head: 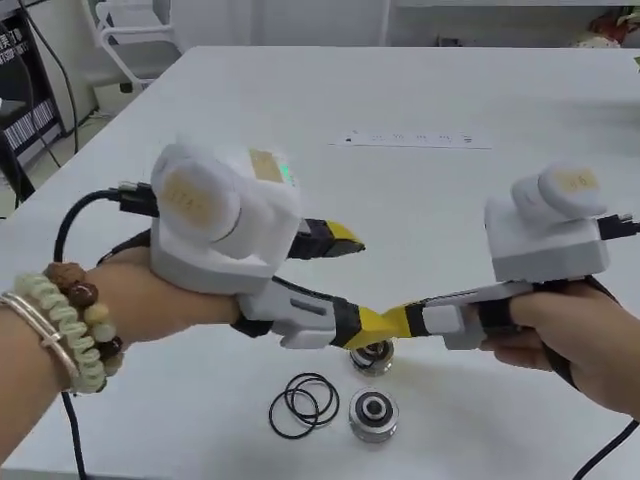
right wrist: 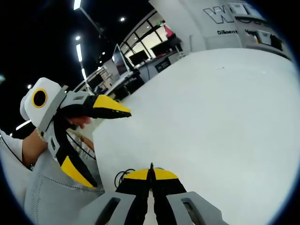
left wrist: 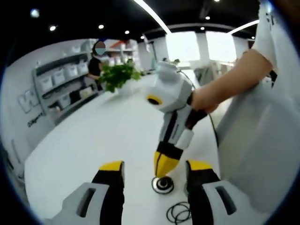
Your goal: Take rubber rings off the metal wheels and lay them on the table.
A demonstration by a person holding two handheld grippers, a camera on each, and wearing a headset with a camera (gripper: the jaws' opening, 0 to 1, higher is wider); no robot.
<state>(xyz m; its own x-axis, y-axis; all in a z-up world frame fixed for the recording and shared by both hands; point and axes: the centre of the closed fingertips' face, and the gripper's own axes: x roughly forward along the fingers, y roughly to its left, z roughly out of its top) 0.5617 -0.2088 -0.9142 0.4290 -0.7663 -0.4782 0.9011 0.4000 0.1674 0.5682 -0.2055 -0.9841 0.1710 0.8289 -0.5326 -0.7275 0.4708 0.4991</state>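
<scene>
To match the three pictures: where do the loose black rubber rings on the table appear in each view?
Head view: the rubber rings lie at bottom centre, left of the nearer metal wheel.
Left gripper view: the rings are at the bottom edge, between the jaws, nearer the right-hand one.
Right gripper view: thin dark loops, probably the rings, just left of the jaws.
Shared landmark: the right gripper, yellow jaws shut.

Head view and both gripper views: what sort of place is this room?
Probably a lab or showroom, with some office feel: a big white table, stocked wall shelves, a leafy plant and ceiling strip lights.
</scene>
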